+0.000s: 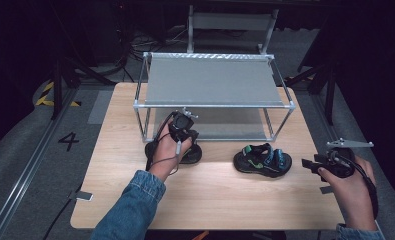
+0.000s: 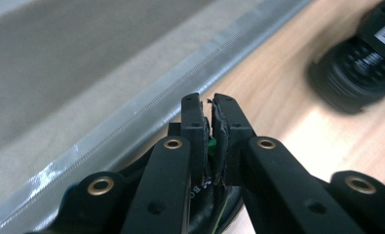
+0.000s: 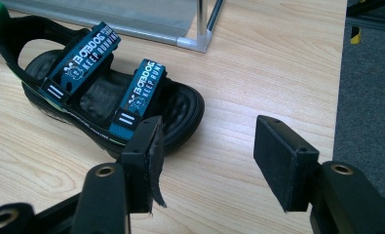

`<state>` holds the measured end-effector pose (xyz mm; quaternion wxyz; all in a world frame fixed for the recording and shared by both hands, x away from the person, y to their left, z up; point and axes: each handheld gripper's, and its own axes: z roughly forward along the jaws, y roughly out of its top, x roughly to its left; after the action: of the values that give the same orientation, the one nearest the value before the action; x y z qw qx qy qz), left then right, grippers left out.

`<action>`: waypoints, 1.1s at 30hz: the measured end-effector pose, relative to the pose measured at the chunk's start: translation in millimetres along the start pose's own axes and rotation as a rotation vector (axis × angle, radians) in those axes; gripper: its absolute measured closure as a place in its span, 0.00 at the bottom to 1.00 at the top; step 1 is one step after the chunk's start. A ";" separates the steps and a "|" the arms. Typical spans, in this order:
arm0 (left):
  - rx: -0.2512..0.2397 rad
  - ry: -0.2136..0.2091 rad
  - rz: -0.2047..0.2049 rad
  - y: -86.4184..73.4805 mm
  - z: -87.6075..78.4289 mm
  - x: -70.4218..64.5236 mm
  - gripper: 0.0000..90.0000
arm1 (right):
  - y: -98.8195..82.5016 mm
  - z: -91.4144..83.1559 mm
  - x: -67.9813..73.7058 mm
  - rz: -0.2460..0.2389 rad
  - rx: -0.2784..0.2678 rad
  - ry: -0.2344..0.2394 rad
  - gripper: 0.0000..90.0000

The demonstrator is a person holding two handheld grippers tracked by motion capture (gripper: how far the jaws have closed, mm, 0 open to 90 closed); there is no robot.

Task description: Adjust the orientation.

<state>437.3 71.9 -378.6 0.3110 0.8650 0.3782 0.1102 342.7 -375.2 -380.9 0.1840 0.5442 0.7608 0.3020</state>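
Note:
Two black sandals with blue straps lie on the wooden table (image 1: 210,200). My left gripper (image 1: 186,136) points down onto the left sandal (image 1: 195,154), just in front of the rack. In the left gripper view the left gripper (image 2: 208,105) is shut, with the sandal's black strap and its green tab (image 2: 211,144) pinched between the pads. The right sandal (image 1: 263,160) lies flat at centre right; it appears blurred as the right sandal (image 2: 360,63) in the left gripper view. My right gripper (image 1: 308,163) hovers to its right, open. Its toe end (image 3: 180,109) sits just past the right gripper (image 3: 207,146), untouched.
A metal-framed rack (image 1: 212,105) with grey shelves stands at the back of the table, its low shelf edge (image 2: 146,112) close behind the left sandal. One rack foot (image 3: 196,43) stands beyond the right sandal. The table's right edge (image 3: 337,97) borders grey floor.

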 end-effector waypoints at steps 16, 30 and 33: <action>0.076 -0.046 0.096 -41.6 -67.8 -21.9 0.94 | 14.4 6.9 9.4 -0.027 -0.004 0.019 0.50; 0.178 -0.027 0.136 -87.8 -91.2 -31.8 0.94 | 15.7 10.5 12.9 -0.038 0.005 0.022 0.50; 0.203 -0.048 0.116 -96.8 -91.2 -27.1 0.94 | 13.8 11.6 12.9 -0.036 0.012 0.023 0.50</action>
<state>323.1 144.2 -366.2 0.2236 0.9148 0.3292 0.0685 355.2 -357.0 -379.8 0.1772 0.5282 0.7743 0.3003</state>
